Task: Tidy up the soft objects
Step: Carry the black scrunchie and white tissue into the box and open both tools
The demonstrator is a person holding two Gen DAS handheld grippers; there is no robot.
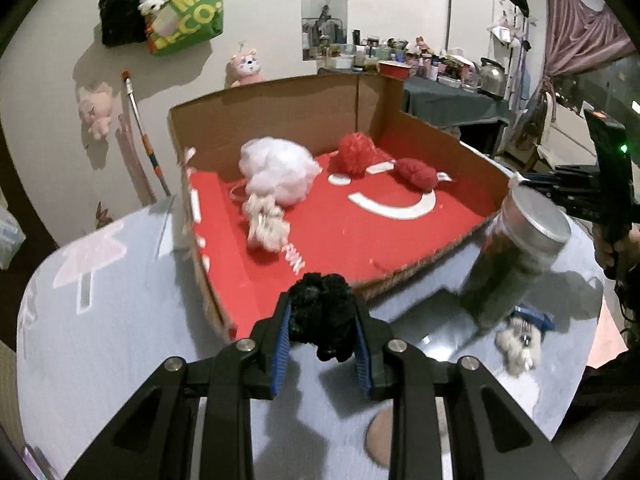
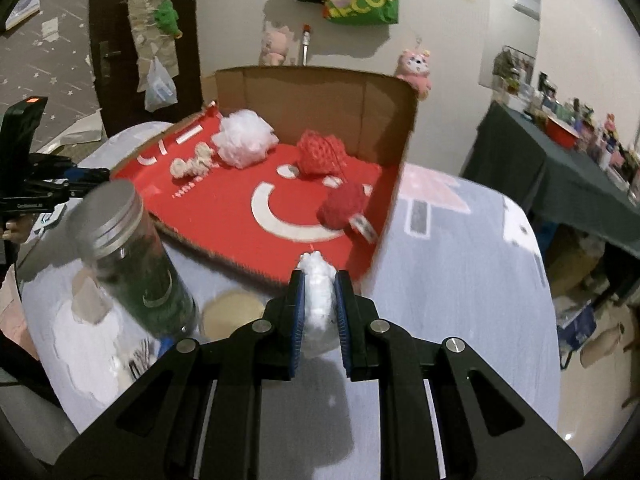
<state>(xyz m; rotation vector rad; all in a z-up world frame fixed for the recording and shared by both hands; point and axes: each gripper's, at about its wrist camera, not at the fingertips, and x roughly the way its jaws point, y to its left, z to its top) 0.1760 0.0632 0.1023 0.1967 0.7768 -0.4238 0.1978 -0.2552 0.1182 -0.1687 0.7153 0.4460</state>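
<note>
My left gripper (image 1: 322,312) is shut on a black fluffy ball (image 1: 324,316), held above the table just before the near edge of an open cardboard box (image 1: 280,116) with a red floor. My right gripper (image 2: 318,292) is shut on a white fluffy piece (image 2: 318,296), close to the box's near edge (image 2: 248,266). In the box lie a white mesh puff (image 1: 276,170) (image 2: 244,138), a cream plush toy (image 1: 266,220) (image 2: 192,164), a red mesh puff (image 1: 358,152) (image 2: 322,152) and a red yarn ball (image 1: 416,174) (image 2: 342,204).
A tall jar with a metal lid (image 1: 516,252) (image 2: 132,256) stands on the round table beside the box. A small plush keychain (image 1: 520,340) lies behind the jar. A cluttered side table (image 1: 448,96) stands at the back.
</note>
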